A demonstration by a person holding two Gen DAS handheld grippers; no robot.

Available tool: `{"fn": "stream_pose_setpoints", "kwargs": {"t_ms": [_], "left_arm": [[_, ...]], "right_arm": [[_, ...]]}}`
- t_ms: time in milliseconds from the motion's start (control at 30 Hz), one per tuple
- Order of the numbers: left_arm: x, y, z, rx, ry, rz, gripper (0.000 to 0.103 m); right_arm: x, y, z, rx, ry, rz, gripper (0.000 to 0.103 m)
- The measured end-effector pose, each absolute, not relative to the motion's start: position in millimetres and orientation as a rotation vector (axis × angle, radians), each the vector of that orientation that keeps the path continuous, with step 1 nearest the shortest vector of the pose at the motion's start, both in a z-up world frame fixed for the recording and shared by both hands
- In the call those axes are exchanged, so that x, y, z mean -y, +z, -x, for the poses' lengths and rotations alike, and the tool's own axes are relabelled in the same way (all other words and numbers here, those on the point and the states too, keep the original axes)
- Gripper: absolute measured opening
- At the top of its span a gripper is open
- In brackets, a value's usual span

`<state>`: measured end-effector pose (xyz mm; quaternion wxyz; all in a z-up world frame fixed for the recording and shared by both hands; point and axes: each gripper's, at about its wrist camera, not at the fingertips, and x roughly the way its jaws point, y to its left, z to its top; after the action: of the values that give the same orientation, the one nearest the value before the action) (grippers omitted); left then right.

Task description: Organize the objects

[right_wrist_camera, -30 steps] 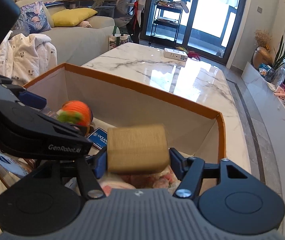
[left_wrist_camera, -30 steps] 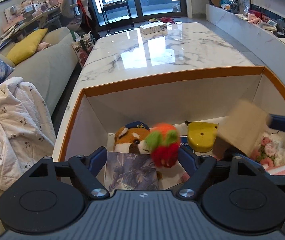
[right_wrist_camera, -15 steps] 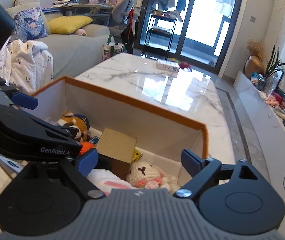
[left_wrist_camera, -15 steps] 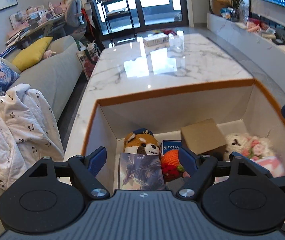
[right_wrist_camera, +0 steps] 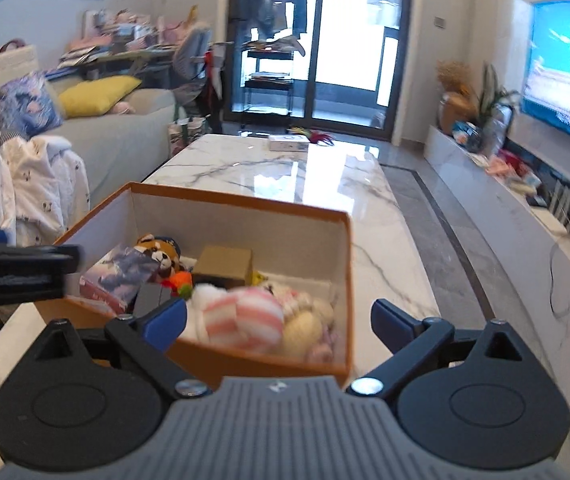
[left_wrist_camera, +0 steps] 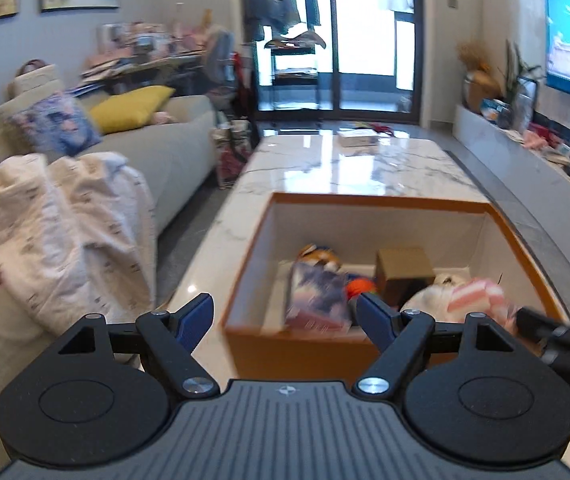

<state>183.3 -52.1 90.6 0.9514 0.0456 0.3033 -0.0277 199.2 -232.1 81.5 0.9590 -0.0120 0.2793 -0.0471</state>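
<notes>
- Jaws, right gripper [right_wrist_camera: 279, 326]: spread wide and opening further; nothing gripped, only the near end of the box seen through the gap.
- Jaws, left gripper [left_wrist_camera: 285, 316]: spread wide, empty, poised before the box's near left corner.
- Orange box [right_wrist_camera: 347, 280]: open-topped, white inside, standing at the near end of the marble tabletop [right_wrist_camera: 269, 168].
- Contents, near end: pink-and-white striped plush [right_wrist_camera: 241, 318] heaped beside a cream plush [right_wrist_camera: 305, 326]; blurred, outlines uncertain.
- Contents, middle: dark flat item [right_wrist_camera: 151, 296], orange knitted toy [right_wrist_camera: 181, 280], book with blue-white cover [left_wrist_camera: 317, 296] propped at a tilt.
- Contents, far end: brown cardboard carton [right_wrist_camera: 225, 264] lying on other items, red-panda plush [right_wrist_camera: 159, 252] against the far left.
- Tabletop, far end: one small white box [right_wrist_camera: 288, 143], well apart from the orange box.
- Judgement: sorting appeared nearly complete; the white box was the likely remainder.
- Handling note: clear the box rim fully before travelling; approach the white box across its narrow sides, jaws level, closing gently.
</notes>
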Motion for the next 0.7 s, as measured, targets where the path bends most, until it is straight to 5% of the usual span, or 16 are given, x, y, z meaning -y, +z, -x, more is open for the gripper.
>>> {"fn": "stream_pose_setpoints", "kwargs": {"t_ms": [700], "left_arm": [[52.1,69.7,-155.7,-0.634,-0.032,-0.084,0.092]], "right_arm": [[207.9,62.0,-176.4,-0.575,-0.07,0.058,0.1]]}}
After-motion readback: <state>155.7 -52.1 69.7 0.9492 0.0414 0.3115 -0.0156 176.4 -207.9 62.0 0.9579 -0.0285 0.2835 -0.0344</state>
